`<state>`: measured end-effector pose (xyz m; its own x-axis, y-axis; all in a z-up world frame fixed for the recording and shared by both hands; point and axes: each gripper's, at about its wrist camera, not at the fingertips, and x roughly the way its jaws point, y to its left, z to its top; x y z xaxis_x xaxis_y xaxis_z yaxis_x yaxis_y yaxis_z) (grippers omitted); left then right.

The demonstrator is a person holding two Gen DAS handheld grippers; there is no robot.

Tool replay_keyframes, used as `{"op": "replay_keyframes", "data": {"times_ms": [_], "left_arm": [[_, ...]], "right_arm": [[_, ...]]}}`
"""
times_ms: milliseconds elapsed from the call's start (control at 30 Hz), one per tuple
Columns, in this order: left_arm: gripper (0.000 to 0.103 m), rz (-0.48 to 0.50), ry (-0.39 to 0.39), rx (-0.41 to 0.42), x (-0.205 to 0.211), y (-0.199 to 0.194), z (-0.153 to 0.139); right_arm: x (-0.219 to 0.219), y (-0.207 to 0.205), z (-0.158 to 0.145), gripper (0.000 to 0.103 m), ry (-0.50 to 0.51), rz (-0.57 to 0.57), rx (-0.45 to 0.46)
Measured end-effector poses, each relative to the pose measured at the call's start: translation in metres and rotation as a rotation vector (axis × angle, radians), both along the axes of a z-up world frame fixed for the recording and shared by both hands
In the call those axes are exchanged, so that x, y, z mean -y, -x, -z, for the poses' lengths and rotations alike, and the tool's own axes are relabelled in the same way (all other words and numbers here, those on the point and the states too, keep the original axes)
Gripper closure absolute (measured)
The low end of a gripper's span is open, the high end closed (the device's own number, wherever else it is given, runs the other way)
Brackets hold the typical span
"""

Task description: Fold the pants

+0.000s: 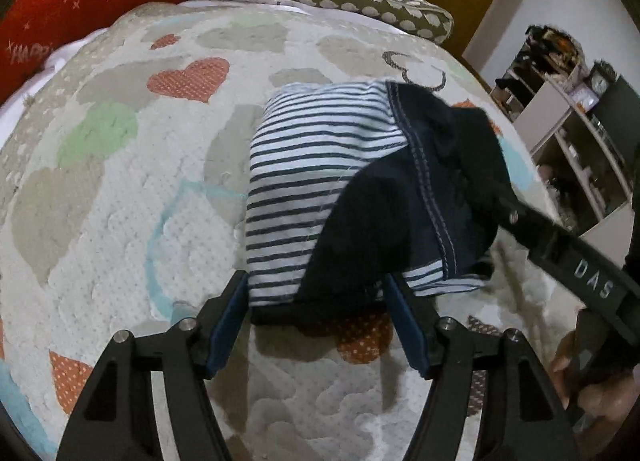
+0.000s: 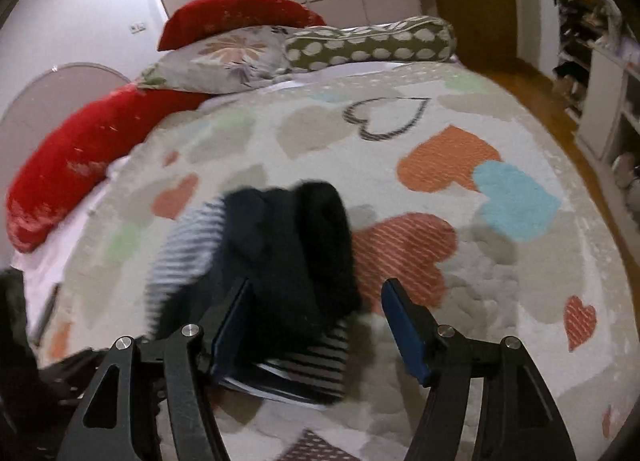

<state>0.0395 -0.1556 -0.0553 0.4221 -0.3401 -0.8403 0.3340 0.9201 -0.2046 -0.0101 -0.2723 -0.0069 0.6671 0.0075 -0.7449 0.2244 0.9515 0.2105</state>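
A small pair of pants [image 1: 360, 189], dark navy with a blue-and-white striped lining, lies in a compact folded bundle on a bed covered by a heart-patterned quilt [image 1: 120, 189], pillows at the far end. The step in hand looks like letting go of the finished fold. To do it well, both tools should draw back along the quilt without snagging the loose dark flap on top, so the layers stay stacked and square. The left tool [image 1: 316, 297] stands open, its blue pads on either side of the bundle's near edge, cloth between them but not pinched. The right tool [image 2: 316, 301] is also open; its left pad sits against the dark cloth, its right pad clear over the quilt. The right wrist view is blurred, so exact contact there is uncertain.
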Motion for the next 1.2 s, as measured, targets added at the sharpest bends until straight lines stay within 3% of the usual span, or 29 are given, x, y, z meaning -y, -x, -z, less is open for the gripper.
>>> {"op": "replay_keyframes", "data": {"times_ms": [133,200,267,367,400,467,567,667,767,800,933,1000,1100,1200], "left_arm": [[0.034,0.012,-0.01,0.009,0.001,0.002,0.001],[0.034,0.016,-0.006,0.011,-0.001,0.004,-0.001],[0.034,0.016,-0.008,0.016,-0.003,0.009,-0.004],[0.034,0.017,-0.012,0.05,-0.006,0.017,-0.013],[0.034,0.012,-0.012,0.07,-0.007,0.021,-0.016],[0.034,0.001,0.002,0.09,-0.011,0.028,-0.022],[0.034,-0.005,0.033,0.102,-0.016,0.04,-0.03],[0.03,-0.005,0.031,0.147,-0.021,0.053,-0.04],[0.02,-0.031,0.005,0.265,-0.026,0.069,-0.057],[0.018,-0.059,-0.014,0.328,-0.028,0.077,-0.065],[0.0,-0.101,-0.006,0.499,-0.032,0.102,-0.089],[0.0,-0.088,0.023,0.558,-0.032,0.116,-0.098],[0.0,-0.042,0.027,0.548,-0.027,0.124,-0.099],[0.0,-0.001,0.022,0.468,-0.021,0.129,-0.092]], "right_arm": [[0.02,0.013,0.031,0.032,-0.107,0.042,-0.053],[0.026,0.018,0.032,0.032,-0.137,0.043,-0.039],[0.026,0.025,0.016,0.032,-0.122,0.069,-0.009],[0.017,0.04,-0.036,0.032,-0.098,0.049,0.204],[0.012,0.036,-0.049,0.032,-0.137,-0.013,0.236],[0.011,0.012,-0.056,0.032,-0.307,-0.145,0.236],[0.021,-0.03,-0.029,0.032,-0.462,-0.17,0.151],[0.052,-0.046,0.017,0.033,-0.514,0.024,0.056],[0.078,-0.028,0.036,0.036,-0.684,0.122,0.115],[0.082,-0.017,0.033,0.036,-0.699,0.142,0.123],[0.081,0.026,0.014,0.032,-0.581,0.171,0.128],[0.068,0.053,0.006,0.032,-0.451,0.158,0.111],[0.046,0.092,0.008,0.032,-0.285,0.149,0.064],[0.035,0.123,0.02,0.032,-0.2,0.163,0.012]]}}
